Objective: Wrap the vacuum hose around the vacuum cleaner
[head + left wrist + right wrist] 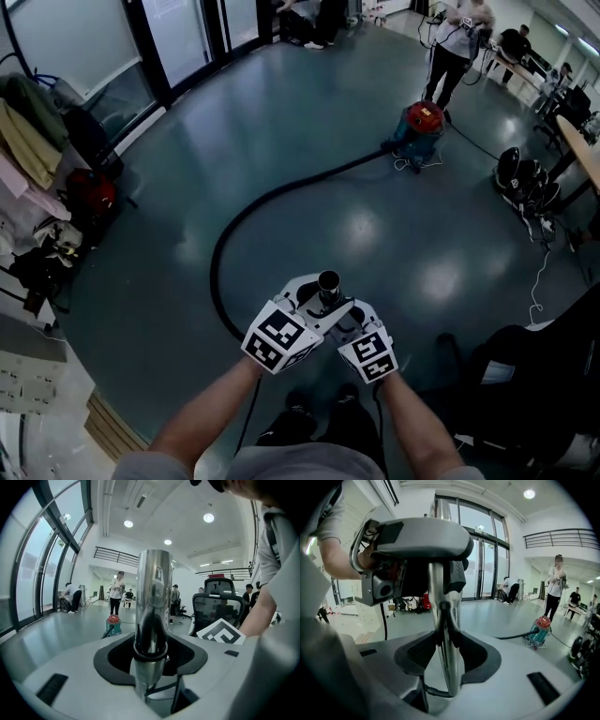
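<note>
Chrome vacuum tube [328,283] upright between both grippers: right gripper [447,656] fingers [415,651] clamp it; left gripper [150,656] fingers [112,656] stand spread beside it, seemingly not pressing. Black hose [246,211] loops across floor [309,122] to red-lidded teal vacuum cleaner [419,127], well apart. Risk: single grip slips, tube drops; hauling topples cleaner. No legible writing.

The vacuum cleaner [424,127] stood far ahead on the floor [309,112]; its hose [234,230] curved back leftward to the near tube [328,281].
</note>
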Demonstrator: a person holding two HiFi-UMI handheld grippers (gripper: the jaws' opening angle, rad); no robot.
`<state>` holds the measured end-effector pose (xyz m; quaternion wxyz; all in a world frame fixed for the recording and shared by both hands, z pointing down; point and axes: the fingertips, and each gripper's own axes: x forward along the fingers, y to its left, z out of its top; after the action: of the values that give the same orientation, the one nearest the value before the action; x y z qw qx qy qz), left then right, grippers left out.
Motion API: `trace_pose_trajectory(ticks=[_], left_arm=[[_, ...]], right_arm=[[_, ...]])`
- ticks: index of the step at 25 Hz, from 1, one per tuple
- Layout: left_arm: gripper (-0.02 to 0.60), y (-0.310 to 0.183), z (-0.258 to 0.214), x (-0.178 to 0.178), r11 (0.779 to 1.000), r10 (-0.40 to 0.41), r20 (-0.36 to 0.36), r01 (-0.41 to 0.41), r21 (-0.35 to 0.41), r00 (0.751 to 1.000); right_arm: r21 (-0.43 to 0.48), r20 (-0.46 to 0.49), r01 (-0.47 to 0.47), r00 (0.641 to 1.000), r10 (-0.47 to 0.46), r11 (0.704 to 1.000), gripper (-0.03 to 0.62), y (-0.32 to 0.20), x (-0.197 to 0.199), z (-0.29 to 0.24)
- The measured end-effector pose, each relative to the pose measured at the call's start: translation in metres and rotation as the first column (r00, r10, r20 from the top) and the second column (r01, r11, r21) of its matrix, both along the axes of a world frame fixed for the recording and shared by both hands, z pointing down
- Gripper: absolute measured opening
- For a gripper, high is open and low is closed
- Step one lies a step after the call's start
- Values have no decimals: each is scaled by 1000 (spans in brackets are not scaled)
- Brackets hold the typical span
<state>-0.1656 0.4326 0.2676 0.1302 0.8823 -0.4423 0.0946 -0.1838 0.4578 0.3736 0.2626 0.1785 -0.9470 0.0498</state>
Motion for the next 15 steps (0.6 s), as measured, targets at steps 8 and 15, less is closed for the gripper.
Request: trace_pose_trajectory(ticks=[8,15], left_arm=[[206,9,-46,-6,1000,-5,38,5,-13,999],[202,-22,-94,-11,999,-45,44,44,17,998]], right_arm=[[2,51,19,999,-20,1000,163,8,-7,-44],[35,201,8,979,-15,999,169,-34,-5,-89]])
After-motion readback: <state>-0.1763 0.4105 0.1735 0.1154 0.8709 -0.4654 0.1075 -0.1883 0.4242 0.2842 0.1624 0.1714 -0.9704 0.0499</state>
